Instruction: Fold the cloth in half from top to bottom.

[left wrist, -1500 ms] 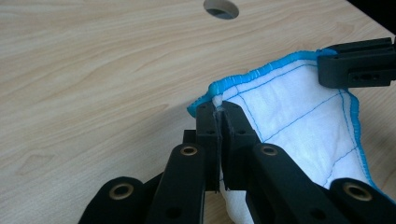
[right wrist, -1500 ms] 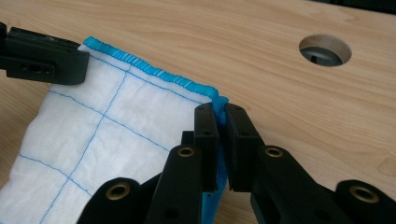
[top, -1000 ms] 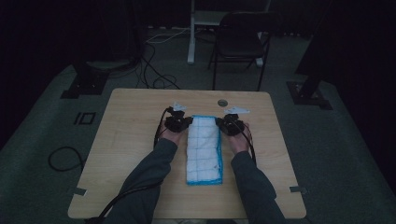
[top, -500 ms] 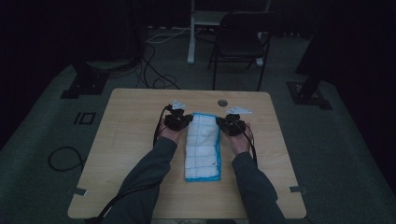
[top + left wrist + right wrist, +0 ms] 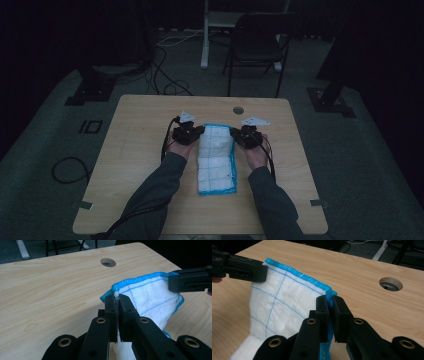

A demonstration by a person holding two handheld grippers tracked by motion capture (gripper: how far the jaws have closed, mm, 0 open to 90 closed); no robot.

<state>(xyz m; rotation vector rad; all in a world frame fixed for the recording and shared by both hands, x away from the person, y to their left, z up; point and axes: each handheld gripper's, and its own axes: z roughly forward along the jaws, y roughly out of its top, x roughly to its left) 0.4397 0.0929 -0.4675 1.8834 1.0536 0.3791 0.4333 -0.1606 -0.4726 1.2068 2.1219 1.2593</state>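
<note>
A white cloth (image 5: 216,160) with a blue hem and thin blue grid lines lies lengthwise on the wooden table (image 5: 135,150), its far end lifted. My left gripper (image 5: 201,131) is shut on the cloth's far left corner (image 5: 115,293). My right gripper (image 5: 233,134) is shut on the far right corner (image 5: 329,293). The far hem (image 5: 297,273) hangs stretched between the two grippers, a little above the table. In the left gripper view the other gripper's jaws (image 5: 190,280) hold the opposite corner; in the right gripper view the left one's jaws (image 5: 242,267) do the same.
A round cable hole (image 5: 238,110) sits in the table just beyond the cloth. A dark chair (image 5: 260,45) and a white table leg (image 5: 205,35) stand behind the table. Cables (image 5: 165,80) lie on the floor at the far left.
Both grippers have lifted the cloth's far end slightly and drawn it toward the person, so the cloth's far part now bulges up.
</note>
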